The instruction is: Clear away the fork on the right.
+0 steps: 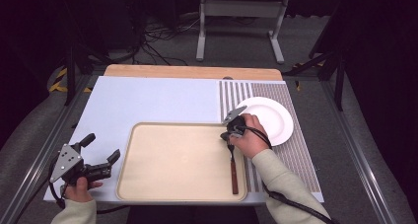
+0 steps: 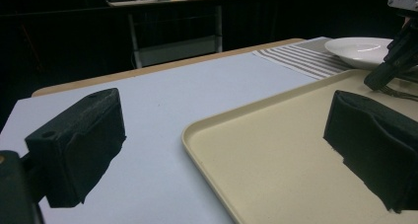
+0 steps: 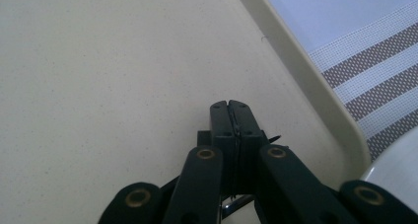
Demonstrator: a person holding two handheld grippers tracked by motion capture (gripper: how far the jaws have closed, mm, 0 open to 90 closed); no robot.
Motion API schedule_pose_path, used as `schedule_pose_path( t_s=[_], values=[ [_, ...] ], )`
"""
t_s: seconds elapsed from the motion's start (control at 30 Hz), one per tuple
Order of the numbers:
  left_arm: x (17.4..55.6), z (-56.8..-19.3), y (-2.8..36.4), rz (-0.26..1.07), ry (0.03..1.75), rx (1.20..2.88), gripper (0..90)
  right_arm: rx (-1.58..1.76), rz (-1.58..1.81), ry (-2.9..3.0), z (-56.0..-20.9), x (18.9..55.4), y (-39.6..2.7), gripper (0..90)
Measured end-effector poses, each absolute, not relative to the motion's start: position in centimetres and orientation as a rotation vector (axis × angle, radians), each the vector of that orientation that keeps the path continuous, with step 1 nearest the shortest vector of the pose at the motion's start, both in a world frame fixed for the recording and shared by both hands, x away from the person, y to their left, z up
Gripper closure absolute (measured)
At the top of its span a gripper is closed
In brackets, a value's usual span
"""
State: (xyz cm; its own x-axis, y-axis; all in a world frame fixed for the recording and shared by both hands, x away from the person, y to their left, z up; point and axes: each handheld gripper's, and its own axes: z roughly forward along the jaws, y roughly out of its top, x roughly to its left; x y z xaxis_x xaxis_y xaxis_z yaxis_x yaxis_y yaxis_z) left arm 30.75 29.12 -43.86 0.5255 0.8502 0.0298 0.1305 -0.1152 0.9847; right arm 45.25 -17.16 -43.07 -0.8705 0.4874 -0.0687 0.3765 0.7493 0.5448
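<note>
Here the right gripper [image 1: 230, 141] is clenched on a fork [image 1: 233, 168] (brown handle) inside the tray [image 1: 172, 194]; the left gripper [image 1: 101, 152] hangs released beside it.

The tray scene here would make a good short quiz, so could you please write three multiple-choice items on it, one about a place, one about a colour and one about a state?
1. Where does the white plate sit?
A. on the striped mat
B. inside the tray
C. on the floor

2. What colour is the fork's handle?
A. blue
B. reddish brown
C. white

3. How do the left gripper's jaws stand?
A. shut on the fork
B. shut on the plate
C. wide apart, holding nothing

Answers:
1. A, as the high view shows the plate on the mat, just right of the beige tray.
2. B, as the fork lies along the tray's right side with a reddish brown handle.
3. C, as the left gripper hovers open by the tray's left edge, while the right gripper is shut on the fork.
</note>
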Motion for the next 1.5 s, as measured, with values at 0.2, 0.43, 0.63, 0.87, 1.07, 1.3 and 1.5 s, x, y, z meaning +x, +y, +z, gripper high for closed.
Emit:
schedule_pose_path(
  t_s=[0.2, 0.43, 0.63, 0.87, 1.07, 1.3, 1.5],
  values=[
    [30.7, -43.8, 29.2, 0.764, 0.861, 1.587, 2.8, 0.693, 0.789, 2.738, -43.1, 45.2, -17.1, 90.0],
    [30.8, -43.8, 29.2, 0.764, 0.858, 1.591, 2.8, 0.708, 0.872, 2.704, -42.1, 44.7, -17.3, 80.8],
    [30.7, -43.8, 29.2, 0.764, 0.86, 1.593, 2.7, 0.749, 0.999, 2.648, -41.1, 44.0, -17.0, 44.4],
    [30.7, -43.8, 29.1, 0.764, 0.858, 1.591, 2.8, 0.72, 1.121, 2.583, -40.1, 43.0, -16.8, 24.1],
    [30.7, -43.8, 29.1, 0.764, 0.858, 1.59, 2.7, 0.692, 1.18, 2.522, -39.4, 42.4, -17.5, 19.8],
    [30.7, -43.8, 29.0, 0.763, 0.858, 1.591, 2.8, 0.68, 1.305, 2.399, -38.8, 41.2, -19.2, 16.3],
    [30.8, -43.8, 29.0, 0.761, 0.855, 1.597, 2.8, 0.678, 1.391, 2.325, -38.8, 40.2, -20.8, 15.8]
  ],
)
